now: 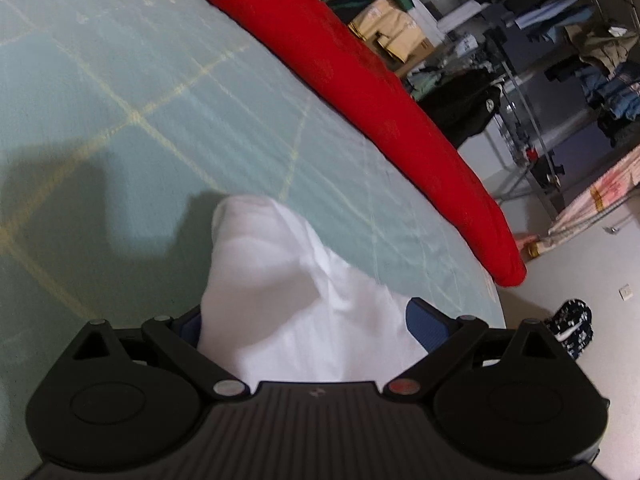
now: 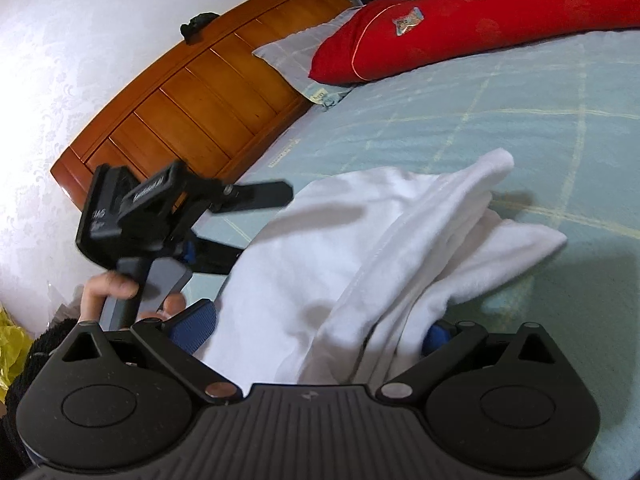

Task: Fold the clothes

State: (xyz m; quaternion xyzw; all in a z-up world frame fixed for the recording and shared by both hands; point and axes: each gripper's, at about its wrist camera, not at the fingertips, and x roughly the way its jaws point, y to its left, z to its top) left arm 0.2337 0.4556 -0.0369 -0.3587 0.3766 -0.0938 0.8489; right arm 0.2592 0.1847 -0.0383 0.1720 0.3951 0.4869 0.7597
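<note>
White garment (image 2: 360, 264), bunched and creased, fills the space directly ahead of the right gripper (image 2: 316, 332); cloth passes between its blue-padded fingers (image 2: 192, 328), which stand fairly wide with the fabric draped through, so whether they actually clamp it cannot be told. One folded edge of the garment rises forward and to the right of this tool, and a lower lobe lies on the bed sheet (image 2: 500, 120) beyond it. Left wrist view: the same white cloth (image 1: 288, 300) sits between the left gripper's (image 1: 304, 328) fingers and bulges up ahead of them; only the right blue pad (image 1: 428, 328) shows clearly, the left mostly hidden by fabric, so pinch not confirmed here either. Pale green sheet with a yellowish grid of lines spreads beneath and ahead of both tools. Red bolster pillow (image 2: 480, 28) lies along the far edge of the bed, well beyond both grippers; a small patch marks its surface. Wooden headboard (image 2: 192, 92) stands forward-left of the right gripper, against a white patterned wall. From the right wrist, the left gripper (image 2: 256, 232) appears forward-left, its fingers reaching into the garment's edge, handle held by a hand (image 2: 116, 292) with a dark sleeve below. Image motion-blurred.
</note>
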